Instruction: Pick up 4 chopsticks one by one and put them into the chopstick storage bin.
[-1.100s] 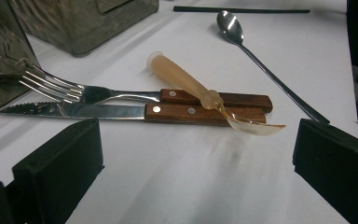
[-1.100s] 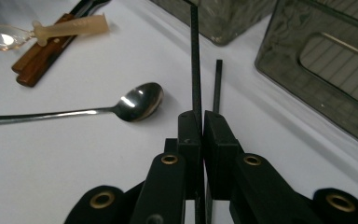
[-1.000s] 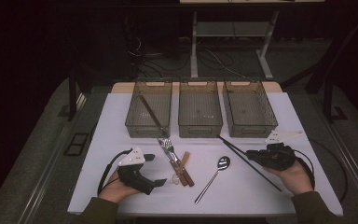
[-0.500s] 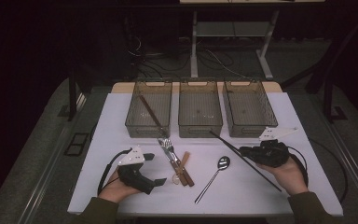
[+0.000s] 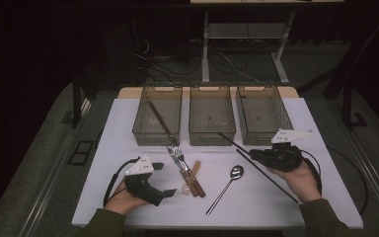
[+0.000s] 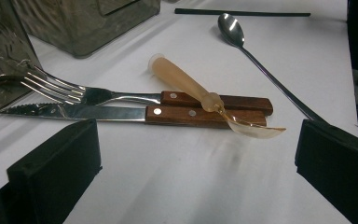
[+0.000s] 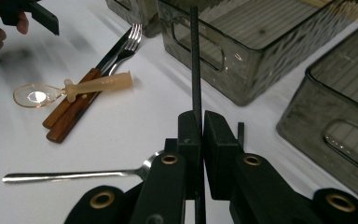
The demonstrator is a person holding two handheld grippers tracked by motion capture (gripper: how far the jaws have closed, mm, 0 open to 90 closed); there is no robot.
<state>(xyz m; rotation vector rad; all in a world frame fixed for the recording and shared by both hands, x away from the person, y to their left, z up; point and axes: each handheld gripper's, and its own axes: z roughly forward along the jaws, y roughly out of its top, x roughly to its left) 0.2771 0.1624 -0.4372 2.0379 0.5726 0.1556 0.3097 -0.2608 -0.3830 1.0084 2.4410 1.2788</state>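
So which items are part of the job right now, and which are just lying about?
In use: right gripper, shut on a black chopstick; left bin, already holding a chopstick.
Lying about: second chopstick, fork, knife, plastic spoon, metal spoon, open left gripper.

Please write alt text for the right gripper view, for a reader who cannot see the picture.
The right claw is shut on a thin black chopstick that points away toward a clear bin on the white table. To the left lie a wooden-handled fork and knife with an amber plastic spoon across them; a metal spoon lies nearer.
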